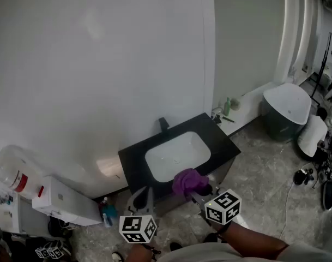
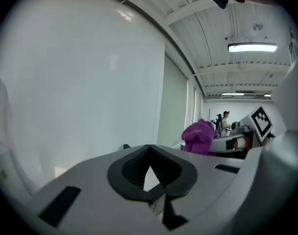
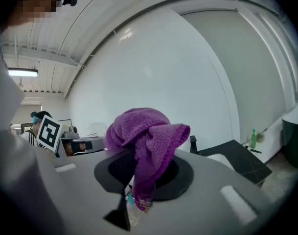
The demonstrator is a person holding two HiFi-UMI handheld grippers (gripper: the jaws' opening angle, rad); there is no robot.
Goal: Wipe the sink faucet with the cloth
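Observation:
A black faucet [image 1: 163, 124] stands at the back edge of a white sink basin [image 1: 176, 156] set in a black countertop [image 1: 220, 141]. My right gripper [image 1: 195, 186] hovers over the counter's front edge, shut on a bunched purple cloth [image 1: 186, 181]. In the right gripper view the cloth [image 3: 146, 138] bulges above the jaws [image 3: 139, 177], with the faucet [image 3: 193, 144] beyond it. My left gripper [image 1: 142, 194] hangs left of the cloth, in front of the counter, shut with nothing in it. The left gripper view shows its pads [image 2: 149, 173] meeting and the cloth [image 2: 199, 137] at right.
A white bathtub [image 1: 287, 105] stands at the far right, with a green bottle [image 1: 227, 106] on the ledge beside the counter. A white appliance [image 1: 65, 201] and a water jug [image 1: 16, 171] sit at left. Cables and gear [image 1: 318, 173] lie on the marble floor.

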